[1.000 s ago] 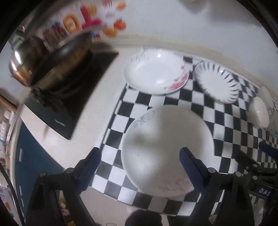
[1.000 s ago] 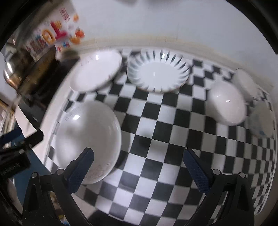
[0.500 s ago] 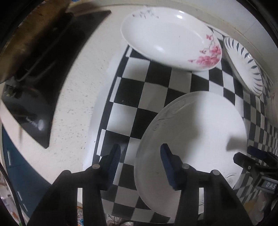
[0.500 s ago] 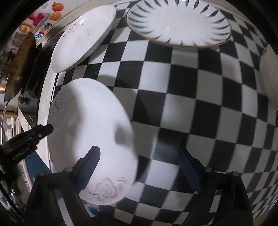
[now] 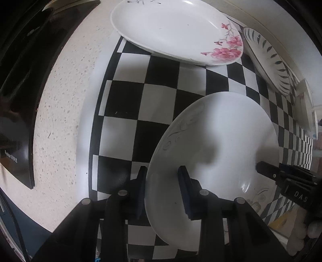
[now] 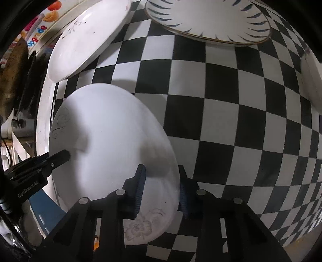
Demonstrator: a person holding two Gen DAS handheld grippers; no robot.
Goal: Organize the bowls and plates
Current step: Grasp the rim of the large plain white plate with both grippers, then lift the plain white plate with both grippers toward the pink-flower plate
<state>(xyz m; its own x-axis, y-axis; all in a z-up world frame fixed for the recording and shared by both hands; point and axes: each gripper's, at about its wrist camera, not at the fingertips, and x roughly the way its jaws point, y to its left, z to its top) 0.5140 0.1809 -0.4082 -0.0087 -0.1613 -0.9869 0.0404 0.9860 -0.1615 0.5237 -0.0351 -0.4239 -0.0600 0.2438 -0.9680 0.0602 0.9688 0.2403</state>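
A large white plate with a faint grey flower lies near the front of the checkered mat. My left gripper straddles its left rim, jaws narrowed onto the rim. My right gripper straddles its right rim the same way. Each gripper shows in the other's view, the right one and the left one. A white plate with pink flowers and a blue-streaked plate lie behind.
A black cooktop with a pan sits left of the mat on the speckled counter. White bowls stand at the far right; one shows in the right wrist view. The counter's front edge is just below the grippers.
Both grippers came down to the big white plate and their jaws narrowed from wide open onto its opposite rims. The plate's right side now looks slightly lifted.
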